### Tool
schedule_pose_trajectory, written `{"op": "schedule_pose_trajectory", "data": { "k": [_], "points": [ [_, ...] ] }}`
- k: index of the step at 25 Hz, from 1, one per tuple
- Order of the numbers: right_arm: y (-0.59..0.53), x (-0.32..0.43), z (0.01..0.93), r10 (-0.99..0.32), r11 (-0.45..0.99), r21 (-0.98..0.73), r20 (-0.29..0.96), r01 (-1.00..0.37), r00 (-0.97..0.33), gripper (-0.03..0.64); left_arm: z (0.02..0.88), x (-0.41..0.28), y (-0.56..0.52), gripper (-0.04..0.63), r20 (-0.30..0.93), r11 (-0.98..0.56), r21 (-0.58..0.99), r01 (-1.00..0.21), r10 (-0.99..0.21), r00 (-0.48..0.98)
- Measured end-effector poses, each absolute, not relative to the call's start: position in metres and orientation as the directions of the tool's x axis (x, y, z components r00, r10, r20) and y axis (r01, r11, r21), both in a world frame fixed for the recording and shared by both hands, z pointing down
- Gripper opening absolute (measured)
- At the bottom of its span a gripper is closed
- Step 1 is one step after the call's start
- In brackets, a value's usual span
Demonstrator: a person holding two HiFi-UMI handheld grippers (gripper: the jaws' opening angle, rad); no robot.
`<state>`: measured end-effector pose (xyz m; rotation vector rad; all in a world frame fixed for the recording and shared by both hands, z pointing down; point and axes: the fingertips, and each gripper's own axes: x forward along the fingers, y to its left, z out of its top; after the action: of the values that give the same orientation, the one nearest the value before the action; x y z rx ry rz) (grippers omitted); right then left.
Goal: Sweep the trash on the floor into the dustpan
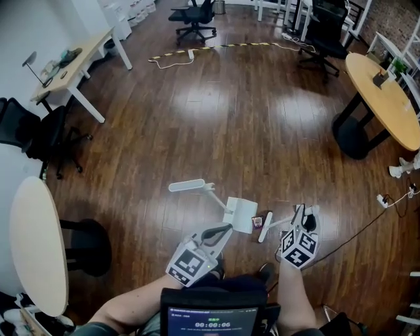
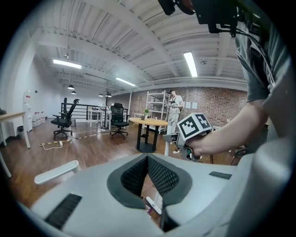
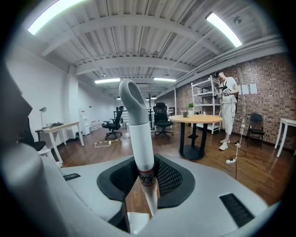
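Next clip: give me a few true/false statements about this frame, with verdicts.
1. The right gripper is shut on a white brush handle. True.
2. The dustpan is black. False: it is white.
3. A small piece of trash lies on the floor beside the dustpan. True.
4. The floor is carpeted. False: it is wood planks.

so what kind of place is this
Likely an open-plan office: wheeled office chairs, a long desk and round tables on a wood floor, with a brick wall behind.
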<state>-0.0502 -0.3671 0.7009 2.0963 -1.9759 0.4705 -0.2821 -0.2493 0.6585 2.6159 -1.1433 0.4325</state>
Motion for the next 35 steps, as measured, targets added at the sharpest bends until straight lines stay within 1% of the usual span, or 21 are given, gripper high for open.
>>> {"op": "schedule_pose_trajectory", "data": {
  "k": [6,12,18,21,24,30,35],
  "points": [
    [-0.356,-0.08,0.688,-0.93,-0.034,-0.125,0.367,-0.992,-0.015,0.123,0.645,-0.293,-0.239,0.008,0.349,-0.649,0.107,-0.753,-0.684,0.64],
    [-0.354,-0.077,0.669,-0.938,0.009,-0.13,0.342,-0.992,-0.053,0.123,0.63,-0.277,-0.244,0.008,0.335,-0.647,0.095,-0.756,-0.695,0.637],
    [-0.34,-0.06,0.633,-0.951,-0.003,-0.158,0.305,-0.987,-0.046,0.123,0.615,-0.26,-0.243,0.008,0.322,-0.672,0.094,-0.734,-0.678,0.661],
    [-0.332,-0.043,0.598,-0.962,-0.017,-0.172,0.271,-0.985,-0.03,0.121,0.593,-0.242,-0.246,0.008,0.31,-0.693,0.086,-0.716,-0.664,0.68],
    [-0.32,-0.009,0.555,-0.97,-0.012,-0.195,0.239,-0.981,-0.036,0.123,0.563,-0.211,-0.25,0.008,0.279,-0.698,0.075,-0.712,-0.671,0.687],
    [-0.278,0.034,0.455,-0.981,0.068,-0.193,0.168,-0.979,-0.102,0.123,0.49,-0.17,-0.25,0.008,0.222,-0.681,0.098,-0.726,-0.696,0.683],
    [-0.251,0.071,0.381,-0.98,0.153,-0.141,0.103,-0.978,-0.168,0.123,0.435,-0.133,-0.249,0.008,0.193,-0.685,0.02,-0.728,-0.712,0.675]
  ]
}}
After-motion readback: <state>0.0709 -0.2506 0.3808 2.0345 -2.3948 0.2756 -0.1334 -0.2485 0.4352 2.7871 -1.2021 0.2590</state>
